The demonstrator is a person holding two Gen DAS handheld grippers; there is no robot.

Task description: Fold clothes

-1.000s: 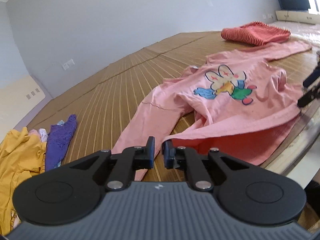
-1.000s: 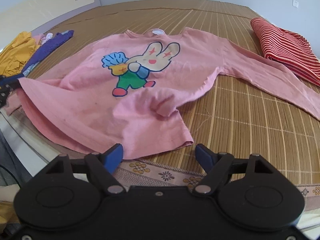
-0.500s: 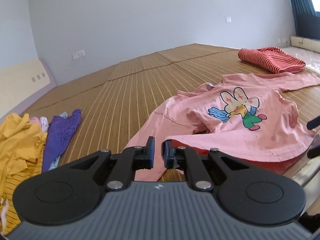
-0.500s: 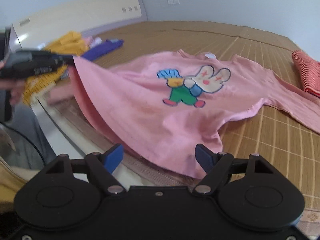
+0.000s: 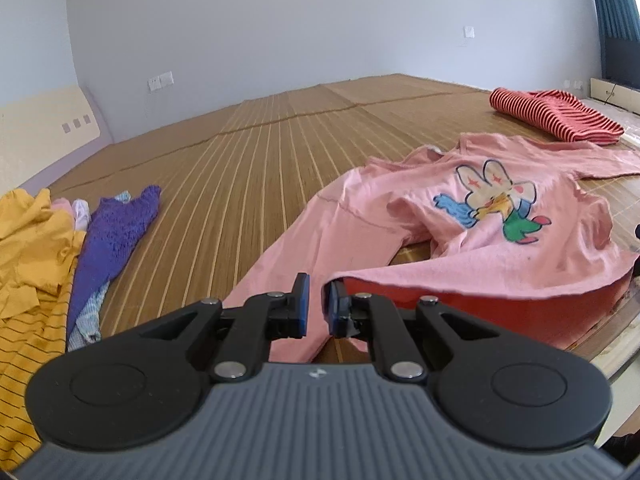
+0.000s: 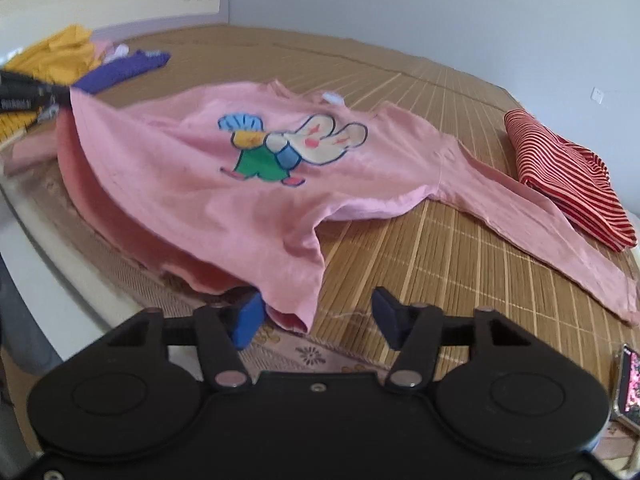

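Observation:
A pink long-sleeved shirt point(image 5: 500, 248) with a cartoon rabbit print lies face up on the bamboo mat point(image 5: 260, 152). My left gripper point(image 5: 316, 308) is shut on one corner of its bottom hem and holds that corner lifted. In the right wrist view this gripper point(image 6: 64, 94) shows at the far left with the shirt point(image 6: 200, 168) stretched up to it. My right gripper point(image 6: 316, 318) is at the other hem corner. Its jaws are closing, and the corner hangs between them beside the left pad without being pressed.
A folded red striped garment point(image 6: 560, 176) lies beyond the shirt's far sleeve. A pile with a yellow garment point(image 5: 28, 248) and a purple one point(image 5: 116, 232) sits on the left of the mat. A phone point(image 6: 632, 388) lies at the near right, by the bed's edge.
The left gripper has raised its hem corner, pulling the shirt's lower edge off the mat. The right gripper's jaws have narrowed around the other hem corner.

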